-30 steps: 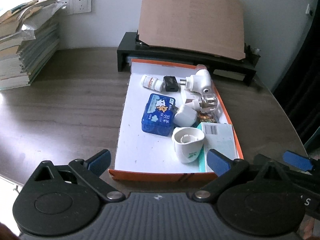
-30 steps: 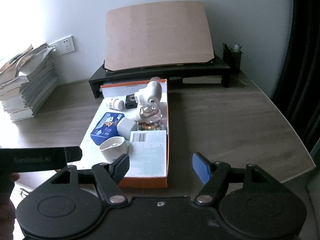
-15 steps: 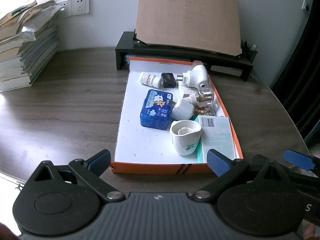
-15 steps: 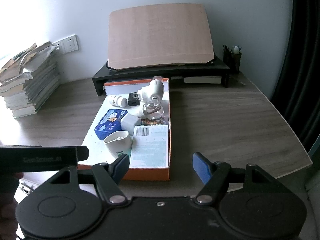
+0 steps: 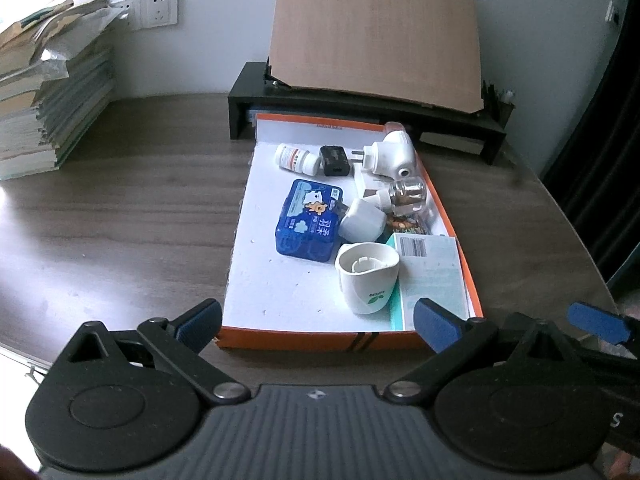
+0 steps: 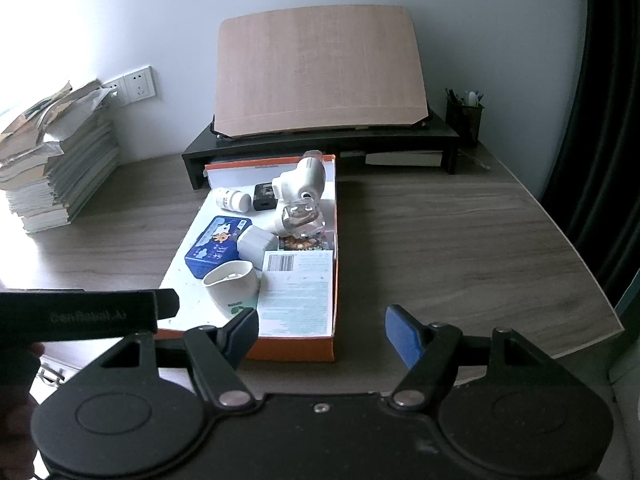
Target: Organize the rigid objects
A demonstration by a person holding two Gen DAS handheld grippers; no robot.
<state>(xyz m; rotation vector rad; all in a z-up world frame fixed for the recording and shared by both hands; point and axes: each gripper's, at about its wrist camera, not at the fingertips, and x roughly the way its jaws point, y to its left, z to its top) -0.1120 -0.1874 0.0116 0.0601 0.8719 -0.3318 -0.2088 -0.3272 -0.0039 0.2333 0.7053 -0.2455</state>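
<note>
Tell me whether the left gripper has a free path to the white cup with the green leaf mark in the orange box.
Probably yes. The left gripper is open and empty, and the white cup stands nearest the low front wall of the orange box, with nothing between. The blue tin crowds only its far side.

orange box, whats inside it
In the orange box: blue tin, white cup, pill bottle, black adapter, white plug-in units, teal leaflet. Beneath them stays hidden.
</note>
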